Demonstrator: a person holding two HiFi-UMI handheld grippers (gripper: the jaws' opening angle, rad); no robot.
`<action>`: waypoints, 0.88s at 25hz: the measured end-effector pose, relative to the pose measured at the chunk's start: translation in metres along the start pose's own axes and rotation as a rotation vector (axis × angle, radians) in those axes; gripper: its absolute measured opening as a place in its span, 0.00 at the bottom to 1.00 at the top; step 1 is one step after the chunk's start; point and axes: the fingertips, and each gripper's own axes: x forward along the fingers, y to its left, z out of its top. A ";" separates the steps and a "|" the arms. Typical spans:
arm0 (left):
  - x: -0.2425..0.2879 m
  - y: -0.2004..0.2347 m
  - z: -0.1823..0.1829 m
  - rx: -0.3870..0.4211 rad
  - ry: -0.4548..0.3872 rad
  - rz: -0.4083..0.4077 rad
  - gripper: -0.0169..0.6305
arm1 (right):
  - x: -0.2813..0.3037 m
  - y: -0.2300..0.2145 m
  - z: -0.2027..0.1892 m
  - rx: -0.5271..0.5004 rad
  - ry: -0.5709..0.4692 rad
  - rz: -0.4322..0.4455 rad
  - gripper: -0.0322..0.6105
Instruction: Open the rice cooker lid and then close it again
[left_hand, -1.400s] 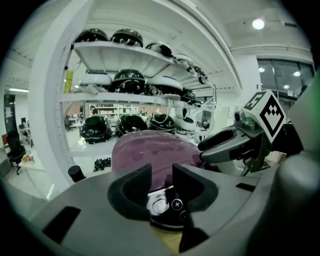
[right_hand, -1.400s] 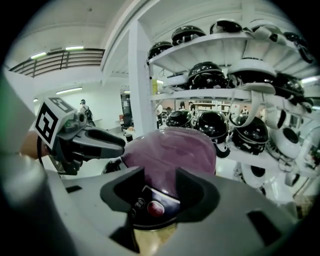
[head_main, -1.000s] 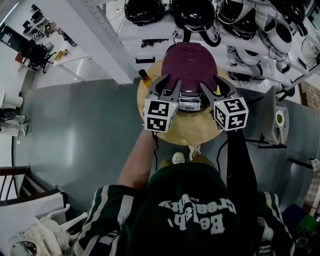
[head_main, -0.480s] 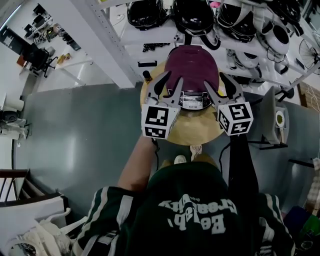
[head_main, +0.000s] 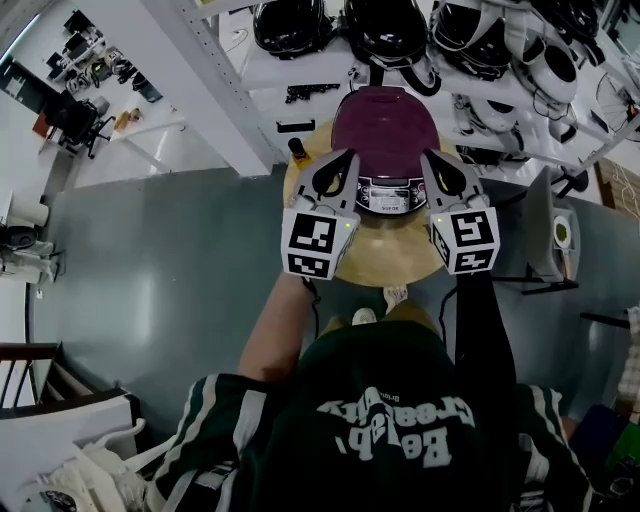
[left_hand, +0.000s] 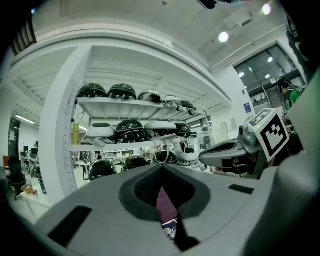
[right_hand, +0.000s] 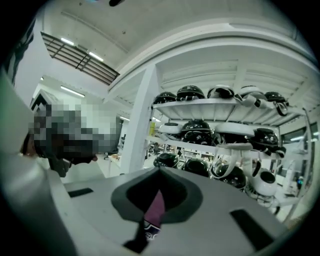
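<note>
The rice cooker (head_main: 385, 125) stands on a round wooden table (head_main: 390, 262) with its maroon lid down and its control panel (head_main: 386, 195) facing me. My left gripper (head_main: 346, 158) hovers at the panel's left and my right gripper (head_main: 430, 157) at its right, both level and touching nothing. Both sets of jaws have just been closing and now meet with nothing between them. In the left gripper view the left gripper (left_hand: 161, 167) shows a sliver of maroon lid (left_hand: 165, 202) below its tips. The right gripper (right_hand: 160, 171) shows the same lid (right_hand: 156, 210) in the right gripper view.
White shelves (head_main: 300, 60) loaded with dark and white helmets (head_main: 385, 25) stand right behind the cooker. A small yellow-capped bottle (head_main: 296, 151) sits at the table's left rim. A white post (left_hand: 57, 145) rises at the left. Grey floor surrounds the table.
Both grippers had their jaws spread beside the cooker's front; now both are shut. Both hands have risen a little. The lid stays down.
</note>
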 end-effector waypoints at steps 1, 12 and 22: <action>0.001 0.000 0.001 -0.002 -0.002 -0.002 0.03 | 0.000 0.001 -0.001 -0.011 0.006 0.001 0.05; 0.006 -0.001 0.004 -0.027 -0.009 -0.029 0.03 | 0.001 -0.001 0.001 -0.039 0.018 -0.017 0.05; 0.012 0.000 0.002 -0.038 -0.009 -0.032 0.03 | 0.003 -0.009 -0.003 -0.033 0.029 -0.023 0.05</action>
